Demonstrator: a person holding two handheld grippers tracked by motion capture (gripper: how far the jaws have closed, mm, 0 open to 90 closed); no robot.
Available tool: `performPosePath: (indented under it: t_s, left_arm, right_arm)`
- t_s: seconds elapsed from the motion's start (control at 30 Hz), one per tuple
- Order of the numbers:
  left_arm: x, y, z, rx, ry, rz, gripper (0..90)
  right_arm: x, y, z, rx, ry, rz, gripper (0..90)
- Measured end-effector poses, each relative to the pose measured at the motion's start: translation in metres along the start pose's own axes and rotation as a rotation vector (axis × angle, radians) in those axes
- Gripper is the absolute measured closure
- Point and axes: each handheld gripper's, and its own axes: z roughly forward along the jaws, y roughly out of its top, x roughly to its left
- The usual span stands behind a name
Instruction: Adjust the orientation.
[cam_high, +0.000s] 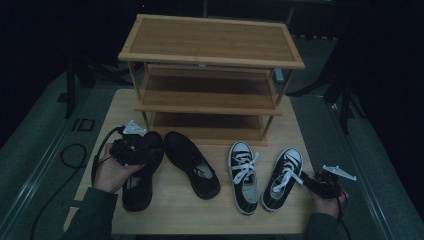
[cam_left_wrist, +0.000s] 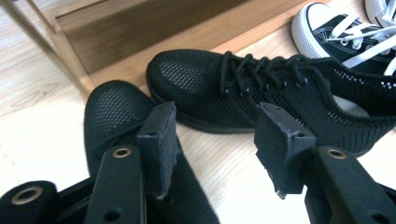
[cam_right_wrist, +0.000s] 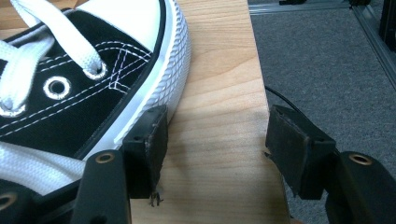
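At the left of the high view the left gripper (cam_high: 131, 148) hangs over the toe end of a black mesh shoe (cam_high: 141, 172) that lies at the lower left of the table (cam_high: 165, 215), toe toward the rack. In the left gripper view its jaws stand spread with nothing between the pads; the rounded mesh toe sits just under and behind the left jaw, and bare table shows in the gap. Just right of it lies the second black mesh shoe (cam_high: 192, 164), laced in black, its toe pointing to the upper left of the frame. Farther right sit two black canvas sneakers with white toe caps, white soles and white laces: the left sneaker (cam_high: 243, 176) and the right sneaker (cam_high: 283, 178). The right gripper (cam_high: 309, 181) is at the lower right of the high view, just beside the right sneaker's outer side. In the right gripper view its jaws are spread and hold nothing; the left jaw is close against the sneaker's ribbed white sole, whether touching I cannot tell, and the right jaw hangs past the table edge. Behind the shoes stands a three-tier wooden rack (cam_high: 210, 45), its shelves bare.
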Motion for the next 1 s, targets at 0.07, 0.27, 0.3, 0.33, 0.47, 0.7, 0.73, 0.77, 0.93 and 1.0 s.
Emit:
performPosePath:
  t_s: [0.07, 0.27, 0.3, 0.33, 0.47, 0.7, 0.73, 0.77, 0.93, 1.0]
  left_arm:
    - [-0.004, 0.002, 0.004, -0.002, -0.005, -0.004, 44.5]
    - [-0.022, 0.008, 0.020, 0.005, 0.001, 0.003, 34.8]
    - [-0.024, 0.010, 0.023, 0.009, 0.005, 0.003, 33.1]
    - [-0.027, 0.011, 0.025, 0.014, 0.010, 0.005, 30.3]
    - [-0.039, 0.014, 0.036, 0.034, 0.014, 0.017, 22.8]
    - [-0.051, 0.019, 0.052, 0.051, 0.005, 0.011, 13.4]
    - [-0.053, 0.019, 0.054, 0.053, 0.000, 0.011, 11.7]
    - [-0.054, 0.020, 0.056, 0.057, -0.005, 0.009, 11.8]
    - [-0.060, 0.022, 0.068, 0.074, -0.016, -0.003, 7.1]
    - [-0.063, 0.022, 0.076, 0.091, 0.002, -0.011, 4.1]
  right_arm:
    - [0.000, 0.000, 0.000, 0.000, 0.000, 0.000, 38.7]
    - [0.000, 0.000, 0.000, 0.000, 0.000, -0.001, 38.7]
    - [0.000, 0.000, 0.000, 0.000, 0.000, -0.001, 38.7]
    - [0.000, 0.000, 0.000, 0.000, 0.000, -0.001, 38.7]
    - [0.000, 0.000, 0.000, 0.000, 0.001, -0.001, 38.7]
    - [0.000, 0.000, 0.000, 0.001, 0.000, 0.000, 38.6]
    - [0.000, 0.000, 0.000, 0.000, 0.001, 0.000, 38.6]
    - [0.000, 0.000, 0.000, -0.001, 0.001, -0.001, 38.6]
    - [0.000, 0.000, 0.000, -0.001, 0.001, -0.002, 38.5]
    - [0.000, 0.000, 0.000, -0.001, 0.001, -0.004, 38.6]
